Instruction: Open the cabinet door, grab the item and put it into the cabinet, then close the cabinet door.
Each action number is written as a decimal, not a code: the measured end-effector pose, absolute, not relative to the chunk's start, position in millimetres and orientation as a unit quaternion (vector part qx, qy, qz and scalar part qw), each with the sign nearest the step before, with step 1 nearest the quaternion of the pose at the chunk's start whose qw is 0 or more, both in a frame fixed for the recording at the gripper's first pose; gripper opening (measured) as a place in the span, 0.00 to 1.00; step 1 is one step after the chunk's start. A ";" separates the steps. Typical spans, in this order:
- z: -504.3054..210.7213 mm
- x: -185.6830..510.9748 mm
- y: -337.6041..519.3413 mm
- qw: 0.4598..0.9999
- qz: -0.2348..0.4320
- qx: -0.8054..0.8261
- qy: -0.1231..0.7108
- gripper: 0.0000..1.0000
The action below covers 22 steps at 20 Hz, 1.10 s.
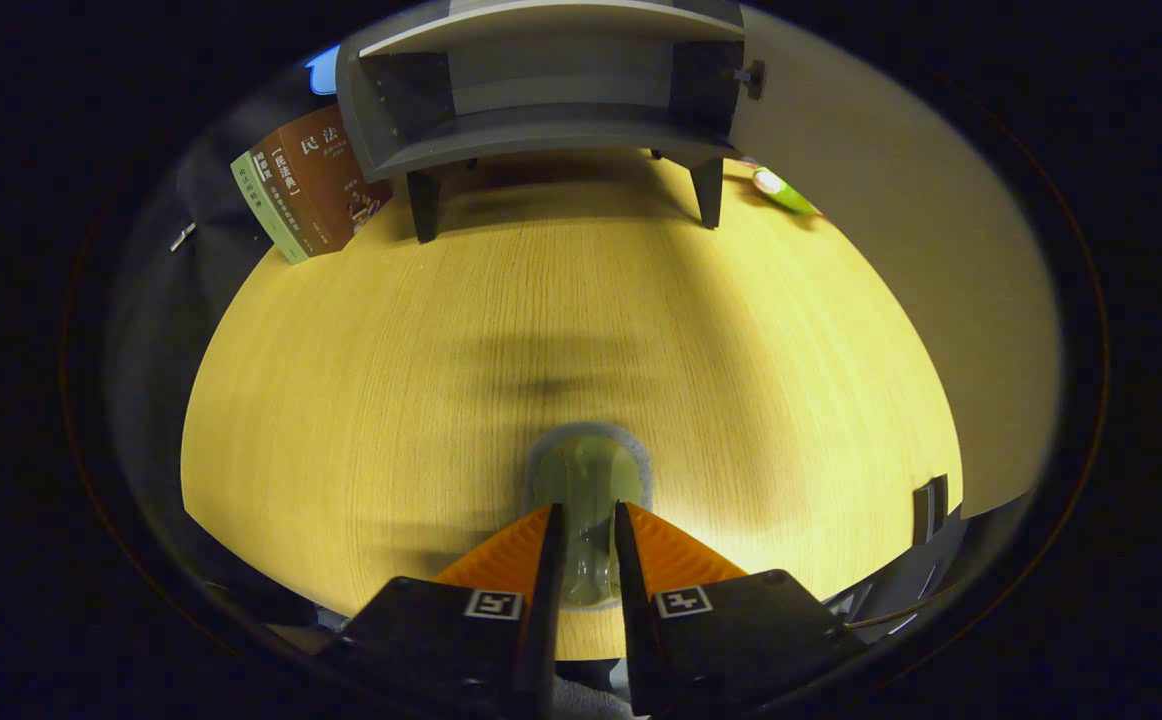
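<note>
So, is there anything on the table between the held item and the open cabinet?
Nothing visible. The fingers grip the pale round item, and bare table runs from it to the open cabinet. The book and the green object lie off to the sides.

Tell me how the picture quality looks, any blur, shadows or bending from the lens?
In the gripper view, fisheye distortion bows the wooden table and cabinet; a soft smeared shadow lies ahead of the gripper; the pale green item pinched between its fingers looks blurred; the books stay fairly sharp; the edges fall dark.
</note>
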<state>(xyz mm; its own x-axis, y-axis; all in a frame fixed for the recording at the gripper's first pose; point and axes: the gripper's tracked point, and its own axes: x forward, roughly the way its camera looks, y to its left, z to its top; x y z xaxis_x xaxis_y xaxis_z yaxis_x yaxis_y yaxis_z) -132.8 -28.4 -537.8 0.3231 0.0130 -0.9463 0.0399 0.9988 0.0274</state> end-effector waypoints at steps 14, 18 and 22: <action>-531.9 -132.5 -33.8 0.803 -0.006 0.045 0.594 0.08; -490.8 -115.3 -32.6 0.824 0.008 0.052 0.565 0.08; -433.9 -71.5 -35.9 0.853 0.014 0.049 0.520 0.08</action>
